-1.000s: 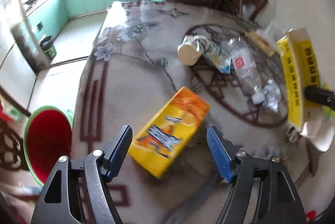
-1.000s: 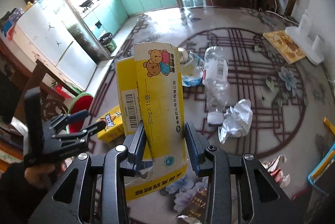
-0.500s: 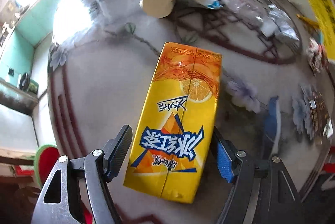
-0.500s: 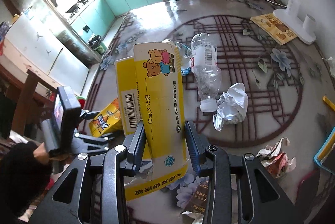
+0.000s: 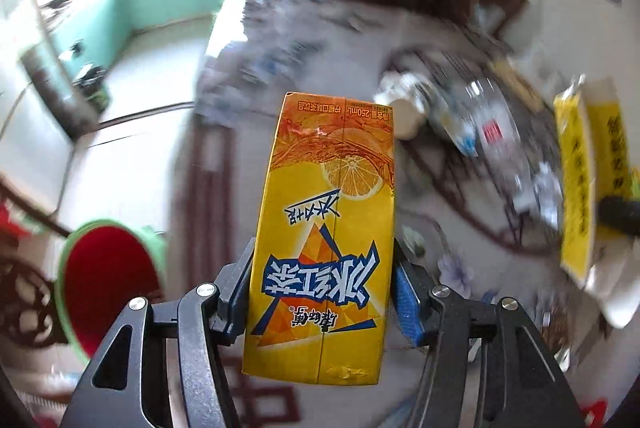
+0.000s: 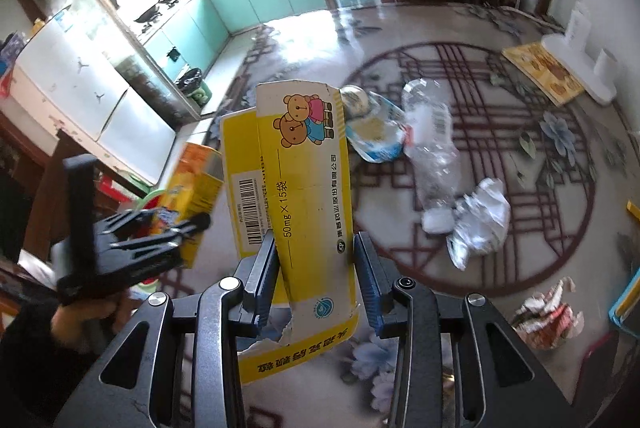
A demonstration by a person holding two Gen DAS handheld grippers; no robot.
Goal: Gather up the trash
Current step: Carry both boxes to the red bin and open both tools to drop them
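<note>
In the left wrist view, the left gripper [image 5: 322, 292] is closing its jaws on an orange-yellow drink carton [image 5: 326, 232]. The carton stands upright in the centre of the frame and the 2 blue pads touch its sides. At the lower left there is a green bin with a red inside [image 5: 106, 276], blurred.

In the right wrist view, the right gripper [image 6: 316, 280] holds a torn yellow and white medicine box [image 6: 304, 188] between narrow fingers; the box rises to the middle of the frame. At the left, a hand [image 6: 82, 312] holds the left gripper with the drink carton in it.

More trash lies on the patterned table [image 6: 500, 348]. A crushed clear bottle [image 6: 432, 148] is right of the centre, and a crumpled silver wrapper [image 6: 480, 224] lies just beside its cap end. A blue and white pouch [image 6: 378, 136] touches the bottle's upper part. At the lower right is a crumpled red and white paper [image 6: 548, 312].
</note>
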